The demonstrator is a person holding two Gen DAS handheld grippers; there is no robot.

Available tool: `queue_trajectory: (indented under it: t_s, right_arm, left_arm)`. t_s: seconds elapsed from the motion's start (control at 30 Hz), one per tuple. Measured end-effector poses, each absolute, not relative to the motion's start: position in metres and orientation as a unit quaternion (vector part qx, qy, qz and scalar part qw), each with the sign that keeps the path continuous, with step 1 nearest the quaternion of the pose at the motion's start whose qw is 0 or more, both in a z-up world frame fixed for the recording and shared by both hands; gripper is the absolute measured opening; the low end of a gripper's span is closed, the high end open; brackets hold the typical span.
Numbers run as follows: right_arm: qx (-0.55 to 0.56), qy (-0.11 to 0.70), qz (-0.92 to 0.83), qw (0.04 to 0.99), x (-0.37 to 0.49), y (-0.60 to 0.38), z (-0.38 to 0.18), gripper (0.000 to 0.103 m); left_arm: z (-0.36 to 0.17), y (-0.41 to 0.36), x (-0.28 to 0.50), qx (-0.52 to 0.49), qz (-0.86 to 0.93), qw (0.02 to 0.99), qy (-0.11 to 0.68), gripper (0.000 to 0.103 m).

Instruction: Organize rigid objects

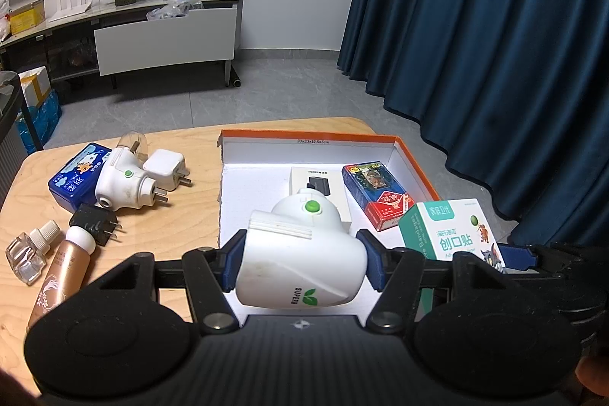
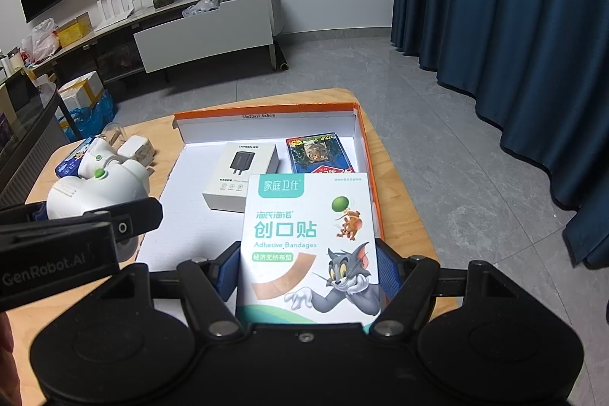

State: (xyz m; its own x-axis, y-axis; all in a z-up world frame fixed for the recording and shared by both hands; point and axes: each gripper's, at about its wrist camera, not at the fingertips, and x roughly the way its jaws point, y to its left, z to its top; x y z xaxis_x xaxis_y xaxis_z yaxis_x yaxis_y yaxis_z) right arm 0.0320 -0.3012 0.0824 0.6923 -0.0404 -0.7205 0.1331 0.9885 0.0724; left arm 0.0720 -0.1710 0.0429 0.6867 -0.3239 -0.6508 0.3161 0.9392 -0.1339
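We hold two claws over a wooden bench [image 1: 190, 155], on which sits a shallow open box [image 1: 415, 158] with orange edges and a white floor.

Our left claw [image 1: 300, 263] is clamped on a white plug-in device with a green button [image 1: 300, 253], its blue pads pressed to either side. It hangs above the near left part of the box floor, not yet set down.

Our right claw [image 2: 306, 273] is clamped on a white and teal carton of adhesive bandages [image 2: 308, 242], printed with a cartoon cat and mouse. It hovers over the near right part of the box.

Two things already lie inside the box, toward its far wall: a white charger carton [image 2: 243, 174] and, just beside it to the right, a blue and red pack of cards [image 2: 319, 155].

Left of the box, still loose on the bench, we see a blue tin [image 1: 72, 181], a second white plug-in device [image 1: 123, 183], a white wall charger [image 1: 167, 168], a black plug adapter [image 1: 93, 223], a small clear bottle [image 1: 28, 250] and a bronze tube with a white cap [image 1: 62, 276].

We judge the tidying under halfway: two items stowed, two in hand over the box, about six waiting.
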Motion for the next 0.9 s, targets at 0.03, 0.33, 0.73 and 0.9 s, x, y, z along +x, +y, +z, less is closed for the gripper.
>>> queue_trajectory:
  t_s: [0.03, 0.33, 0.73, 0.9]
  right_arm:
    - [0.059, 0.39, -0.047, 0.918, 0.033, -0.302, 0.081, 0.084]
    - [0.056, 0.397, -0.046, 0.915, 0.036, -0.303, 0.079, 0.084]
    - [0.057, 0.4, -0.045, 0.914, 0.04, -0.306, 0.079, 0.084]
    - [0.056, 0.403, -0.046, 0.913, 0.043, -0.308, 0.077, 0.084]
  left_arm:
    - [0.043, -0.171, 0.072, -0.005, -0.174, 0.918, 0.355, 0.062]
    - [0.036, -0.169, 0.073, -0.005, -0.173, 0.917, 0.36, 0.062]
    - [0.03, -0.169, 0.076, -0.002, -0.171, 0.913, 0.37, 0.062]
    - [0.027, -0.168, 0.078, -0.002, -0.168, 0.912, 0.373, 0.062]
